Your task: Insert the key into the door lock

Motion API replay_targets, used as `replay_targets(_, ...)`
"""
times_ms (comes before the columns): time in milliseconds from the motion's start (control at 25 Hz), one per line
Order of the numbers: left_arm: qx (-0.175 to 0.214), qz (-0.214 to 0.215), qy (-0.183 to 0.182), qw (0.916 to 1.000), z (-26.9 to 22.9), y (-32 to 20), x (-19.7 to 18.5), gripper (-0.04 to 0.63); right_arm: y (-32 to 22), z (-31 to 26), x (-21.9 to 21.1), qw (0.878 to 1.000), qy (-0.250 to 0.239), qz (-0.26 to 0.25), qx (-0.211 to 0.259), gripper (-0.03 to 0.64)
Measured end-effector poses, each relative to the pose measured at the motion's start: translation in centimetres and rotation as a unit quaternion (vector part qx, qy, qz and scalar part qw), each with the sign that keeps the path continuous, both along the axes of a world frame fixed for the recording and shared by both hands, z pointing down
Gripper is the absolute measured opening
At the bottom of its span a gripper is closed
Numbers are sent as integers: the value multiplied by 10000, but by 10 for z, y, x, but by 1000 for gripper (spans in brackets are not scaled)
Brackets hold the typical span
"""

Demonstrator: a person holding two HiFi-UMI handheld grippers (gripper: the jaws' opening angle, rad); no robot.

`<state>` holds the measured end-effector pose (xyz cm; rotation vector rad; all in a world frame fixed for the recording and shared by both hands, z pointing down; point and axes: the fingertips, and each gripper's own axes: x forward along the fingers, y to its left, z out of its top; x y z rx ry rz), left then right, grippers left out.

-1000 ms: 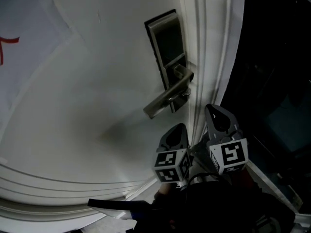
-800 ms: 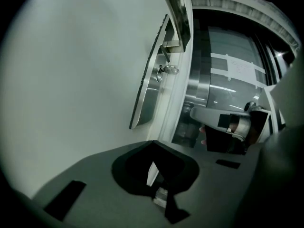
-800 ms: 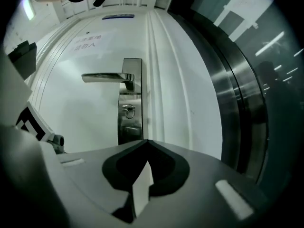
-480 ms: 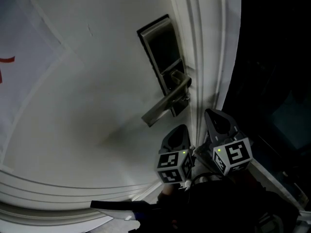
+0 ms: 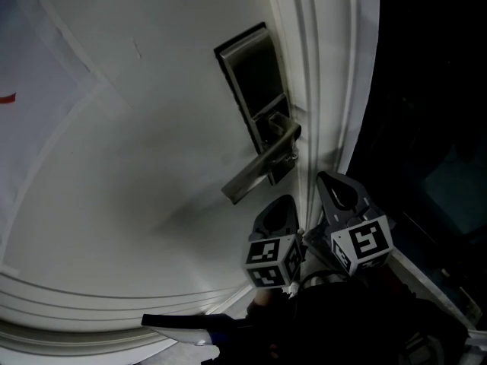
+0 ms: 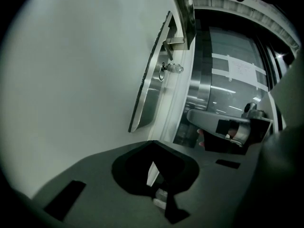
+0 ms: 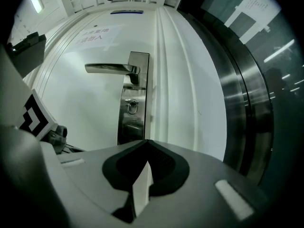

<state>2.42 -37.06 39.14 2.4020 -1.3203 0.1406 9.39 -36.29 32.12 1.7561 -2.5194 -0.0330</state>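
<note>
- The white door (image 5: pixel 152 128) carries a dark lock plate (image 5: pixel 255 82) with a lever handle (image 5: pixel 255 175) jutting out to the left.
- The key (image 7: pixel 131 106) sits in the keyhole of the door lock just below the lever. Its bow sticks out from the plate, and the left gripper view shows it from the side.
- The left gripper (image 5: pixel 278 215) and right gripper (image 5: pixel 338 192) hang side by side below the lever, apart from the plate.
- Each gripper has its jaws drawn together to a thin slit and grasps nothing.
- The insertion looks done, or very nearly.
- If the key needs seating or turning, one gripper would have to open, rise to the keyhole and close squarely on the bow, keeping clear of the lever above.
</note>
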Motion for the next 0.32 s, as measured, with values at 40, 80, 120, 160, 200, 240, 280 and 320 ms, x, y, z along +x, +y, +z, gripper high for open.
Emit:
replay_targets(40, 6, 4, 2, 10000, 0, 0, 0, 0, 0, 0, -1, 10000, 31, -5, 3, 0)
replay_targets(80, 12, 8, 2, 10000, -1, 0, 0, 0, 0, 0, -2, 10000, 53, -5, 15, 0)
replay_targets(120, 11, 11, 1, 10000, -1, -1, 0, 0, 0, -1, -2, 10000, 63, -7, 30, 0)
replay_targets(160, 1, 13, -1, 10000, 0, -1, 1, 0, 0, -1, -3, 10000, 64, -12, 42, 0)
replay_targets(200, -14, 16, -2, 10000, 1, -1, 1, 0, -1, -1, -3, 10000, 62, -19, 50, 0)
replay_targets(240, -29, 18, -2, 10000, 1, -1, 1, 0, -1, -2, -4, 10000, 59, -24, 52, 0)
replay_targets(280, -40, 20, -2, 10000, 2, -1, 1, 0, -1, -1, -4, 10000, 56, -28, 51, 0)
replay_targets(320, -49, 22, -3, 10000, 3, -1, 2, 0, -1, -1, -4, 10000, 54, -32, 49, 0)
